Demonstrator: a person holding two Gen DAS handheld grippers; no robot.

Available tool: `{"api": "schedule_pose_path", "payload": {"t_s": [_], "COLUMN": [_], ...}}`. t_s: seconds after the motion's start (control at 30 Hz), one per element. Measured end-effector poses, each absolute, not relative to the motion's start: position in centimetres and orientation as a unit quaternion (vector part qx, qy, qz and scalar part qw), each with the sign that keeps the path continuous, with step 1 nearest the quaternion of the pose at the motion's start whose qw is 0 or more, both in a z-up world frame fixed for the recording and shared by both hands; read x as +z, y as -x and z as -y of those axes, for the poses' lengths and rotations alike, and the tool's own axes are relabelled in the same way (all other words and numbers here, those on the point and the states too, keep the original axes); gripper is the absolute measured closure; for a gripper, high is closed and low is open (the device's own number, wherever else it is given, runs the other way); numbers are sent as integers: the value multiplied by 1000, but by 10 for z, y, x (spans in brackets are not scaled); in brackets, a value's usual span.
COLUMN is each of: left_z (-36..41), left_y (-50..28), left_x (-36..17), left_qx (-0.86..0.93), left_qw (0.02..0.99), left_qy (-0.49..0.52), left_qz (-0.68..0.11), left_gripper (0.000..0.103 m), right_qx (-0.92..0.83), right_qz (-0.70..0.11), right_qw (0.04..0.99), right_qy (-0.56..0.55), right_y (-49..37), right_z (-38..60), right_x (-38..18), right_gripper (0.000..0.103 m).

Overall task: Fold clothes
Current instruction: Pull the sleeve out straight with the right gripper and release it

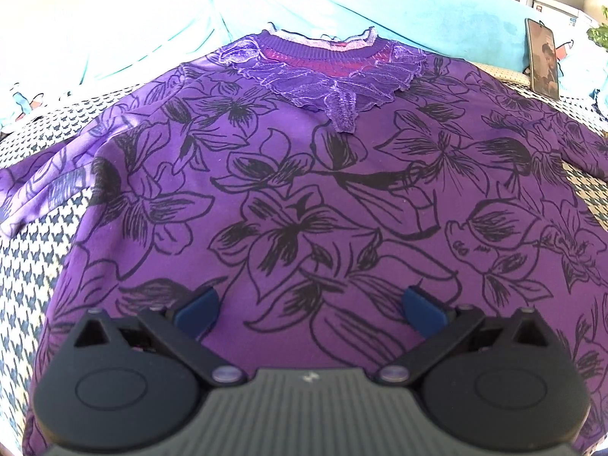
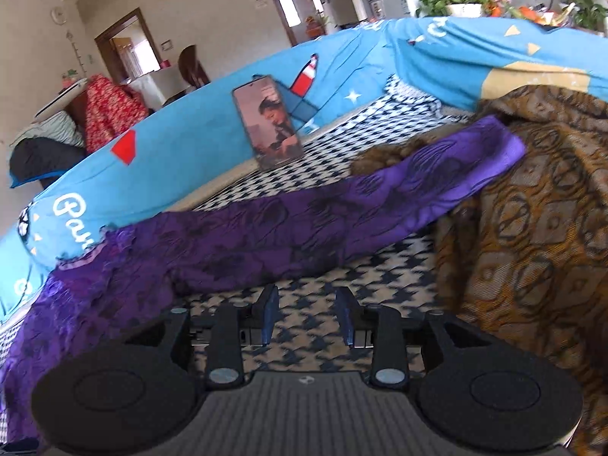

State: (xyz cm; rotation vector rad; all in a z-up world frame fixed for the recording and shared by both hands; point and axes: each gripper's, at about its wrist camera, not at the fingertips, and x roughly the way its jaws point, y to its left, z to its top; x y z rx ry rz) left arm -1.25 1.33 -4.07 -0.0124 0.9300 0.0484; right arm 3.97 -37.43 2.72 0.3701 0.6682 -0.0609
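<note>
Purple floral top (image 1: pixel 304 190) lies face up, spread flat on the houndstooth sofa cover (image 1: pixel 34 266), filling most of the left wrist view; lace collar (image 1: pixel 323 72) at upper centre. One sleeve (image 1: pixel 41 186) trails off to the left edge. In the right wrist view the other sleeve (image 2: pixel 380 197) runs diagonally toward upper right, its cuff lying up on a brown patterned blanket (image 2: pixel 532 228).

Left gripper (image 1: pixel 309 309): jaws wide, nothing between them, over the lower body of the top. Right gripper (image 2: pixel 306 313): jaws narrow but apart, empty, over bare cover just below that sleeve.

Likely step: fold sleeves in first. Take the right sleeve near the cuff, single layer only, clear of the blanket, and lay it across the chest. Pin the body with the left so it doesn't drag.

Phone (image 2: pixel 268 121) leans on the blue cushion (image 2: pixel 190 144) behind; keep the swing clear of it.
</note>
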Motion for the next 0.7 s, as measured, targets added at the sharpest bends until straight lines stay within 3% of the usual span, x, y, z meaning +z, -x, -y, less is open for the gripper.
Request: {"api": "schedule_pose_path", "payload": {"t_s": [0.33,0.6,0.67,0.7], "left_z": [-18,-19,-19,-19], "left_y": [38,36,37,37], "left_x": [-42,-42,-42,-42], "left_qx": [24,20,19,18], "left_qw": [903,901,901,901], "left_qy": [4,4,3,3], "left_qz": [-429,-432,-433,-433], "left_gripper": [0,0,0,0], "right_qx": [74,101,93,92], "right_qz": [-372,-394,-387,-386], "right_qw": [912,910,916,917], "right_qy": [-158,-80,-47,-40], "right_y": [-85,-94,-93,-92], "right_z": [307,261,250,248], "right_x": [-4,-18,-21,-21], "right_gripper": [69,68,75,87]}}
